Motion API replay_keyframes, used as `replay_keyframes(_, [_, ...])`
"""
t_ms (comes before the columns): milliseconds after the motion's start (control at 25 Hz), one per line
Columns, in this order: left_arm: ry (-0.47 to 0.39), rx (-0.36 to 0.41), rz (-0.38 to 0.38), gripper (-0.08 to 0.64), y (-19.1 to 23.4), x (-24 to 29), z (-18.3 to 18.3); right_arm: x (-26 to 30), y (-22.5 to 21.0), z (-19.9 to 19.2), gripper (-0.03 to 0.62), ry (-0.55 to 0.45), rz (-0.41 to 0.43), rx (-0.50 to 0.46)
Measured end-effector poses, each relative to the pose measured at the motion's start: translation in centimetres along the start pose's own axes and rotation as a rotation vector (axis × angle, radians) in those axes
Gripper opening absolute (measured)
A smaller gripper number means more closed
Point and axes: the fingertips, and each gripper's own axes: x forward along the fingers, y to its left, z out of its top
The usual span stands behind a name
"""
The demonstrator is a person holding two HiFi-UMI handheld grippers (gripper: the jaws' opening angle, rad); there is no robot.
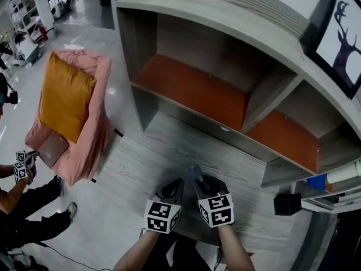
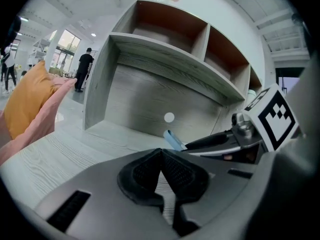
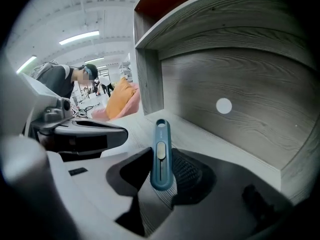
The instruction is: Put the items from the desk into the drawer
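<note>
- Slip risk, by judgement: slim blue plastic utility knife (image 3: 161, 154) pinched only at its lower end, most of its length jutting past the pads. Likely to pivot or drop on a quick swing.
- Knock risk: protruding tip pointed toward the grey wooden shelf unit (image 1: 237, 24) close ahead. Liable to be jarred loose by a careless push forward.
- Right claw (image 3: 162, 171) clamped on the knife, upright between the pads, off the grey woodgrain tabletop (image 1: 169, 145), toward its near edge.
- Left claw (image 2: 161, 171) pressed together, nothing between, just beside the right.
- No open drawer in view.
</note>
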Motion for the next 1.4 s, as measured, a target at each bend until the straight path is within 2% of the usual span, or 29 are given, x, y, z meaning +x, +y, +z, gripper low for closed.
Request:
replay_keyframes(720, [0.014, 0.058, -0.11, 0.009, -5.3, 0.6, 1.5, -6.0, -2.0, 0.9, 0.133, -0.108, -0.108, 0.099])
replay_keyframes(1040, [0.024, 0.105, -0.194, 0.009, -9.3, 1.0, 1.5, -9.3, -3.9, -0.6, 0.133, -0.124, -0.183, 0.153])
replay_keyframes(1400, [0.054, 0.165, -0.303, 0.009, -14.6, 1.5, 0.3, -13.7, -6.2, -4.3, 0.133, -0.116, -0.293, 0.212])
